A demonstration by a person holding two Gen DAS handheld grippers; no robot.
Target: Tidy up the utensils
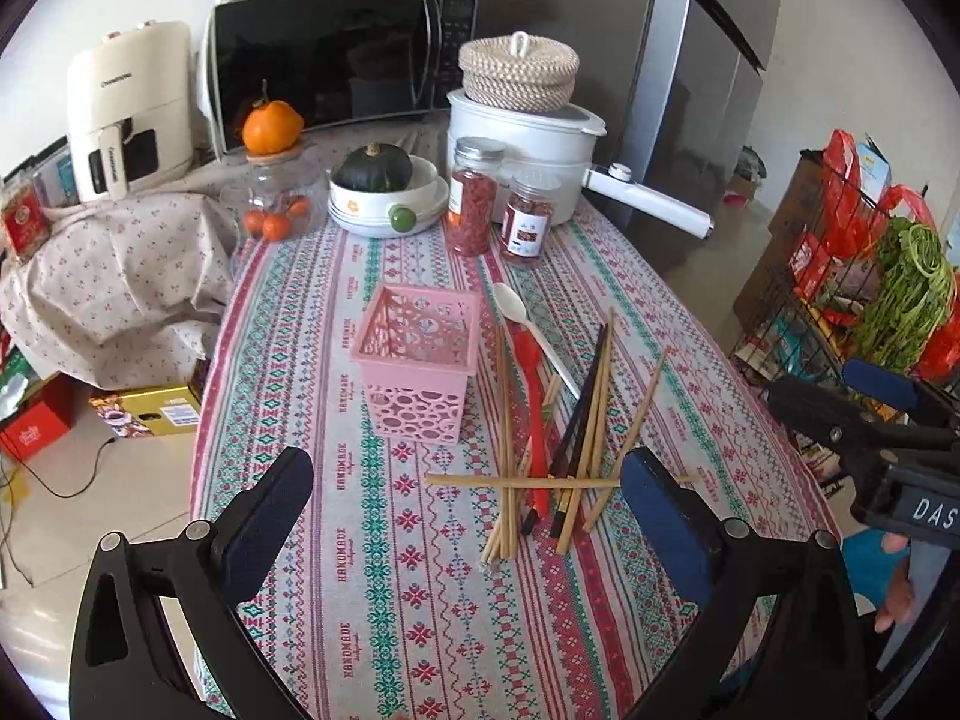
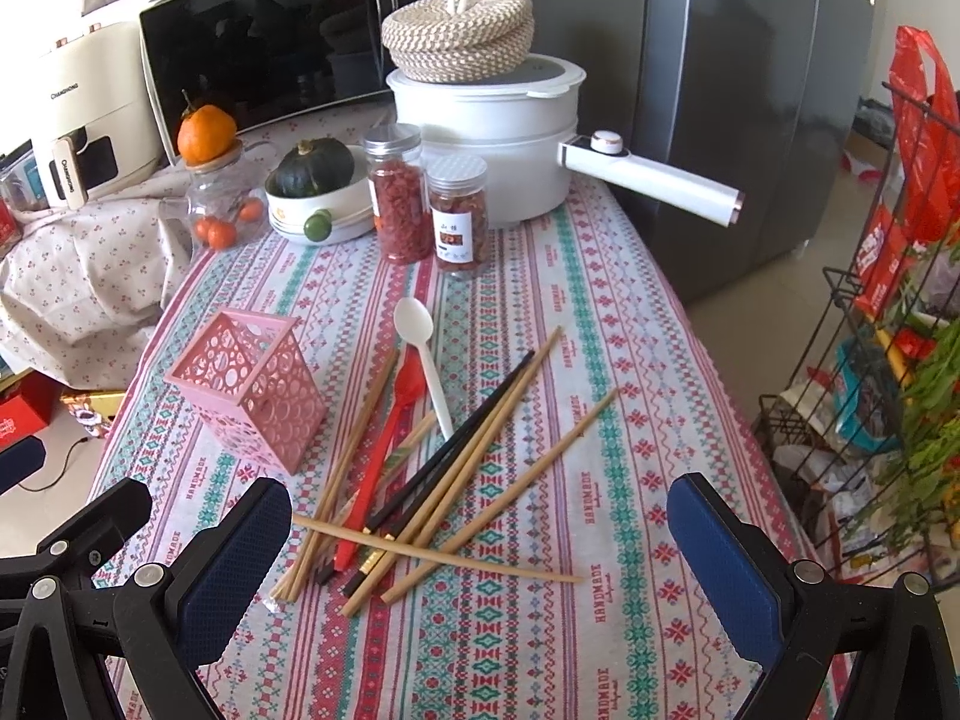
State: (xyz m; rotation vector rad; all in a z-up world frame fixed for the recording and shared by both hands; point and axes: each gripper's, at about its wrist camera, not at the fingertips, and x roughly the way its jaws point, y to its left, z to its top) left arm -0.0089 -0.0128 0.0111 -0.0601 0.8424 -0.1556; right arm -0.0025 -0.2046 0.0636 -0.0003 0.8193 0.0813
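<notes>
Patterned cloth covers the surface point(image 1: 384, 600), with a microwave point(image 1: 336, 60) and a white pot point(image 1: 522, 150) at its far end; two jars point(image 1: 474, 204) stand just in front of the pot. Near the middle stands the pink holder point(image 1: 420, 354), upright; just right of the pink holder lies a crossed pile of chopsticks point(image 1: 558, 456), with a white spoon point(image 1: 528, 324) and a red spoon point(image 1: 531, 372) among them. The left hand-held gripper point(image 1: 468, 528) hovers nearer than the pink holder, fingers spread, gripping nothing; the right hand-held gripper point(image 2: 480, 546) hovers over the near end of the chopsticks, fingers spread, gripping nothing.
</notes>
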